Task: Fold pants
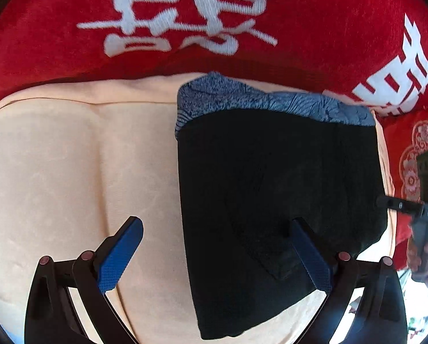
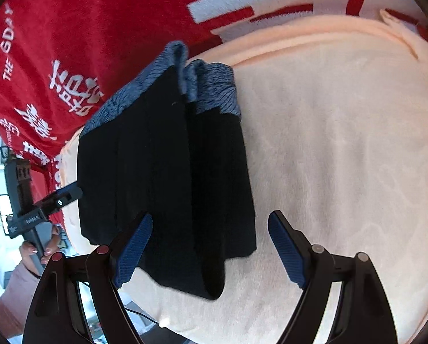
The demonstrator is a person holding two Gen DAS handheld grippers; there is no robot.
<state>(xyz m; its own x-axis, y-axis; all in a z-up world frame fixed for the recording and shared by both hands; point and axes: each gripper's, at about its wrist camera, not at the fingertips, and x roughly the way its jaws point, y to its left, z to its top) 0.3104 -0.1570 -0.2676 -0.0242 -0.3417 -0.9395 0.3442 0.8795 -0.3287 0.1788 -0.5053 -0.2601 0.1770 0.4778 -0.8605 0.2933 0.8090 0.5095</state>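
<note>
Nearest, left gripper (image 1: 218, 253): blue-padded fingers (image 1: 119, 258) spread wide apart, holding nothing; one finger over the cream surface, the other over the dark cloth. Right gripper (image 2: 209, 248): fingers likewise spread wide, holding nothing, one pad over the near edge of the garment, the other over bare cream fabric.

Next, pants (image 1: 277, 200): black, folded into a compact stack with layered edges showing in the right wrist view; blue patterned waistband (image 1: 260, 100) at the far end. They lie flat on the cream blanket (image 1: 70, 172), toward its edge.

Beyond, red blanket (image 1: 56, 28): plush, with large white characters, lying behind and beside the cream one.

At the margin of each view, the opposite gripper's body shows beside the pants' edge.
</note>
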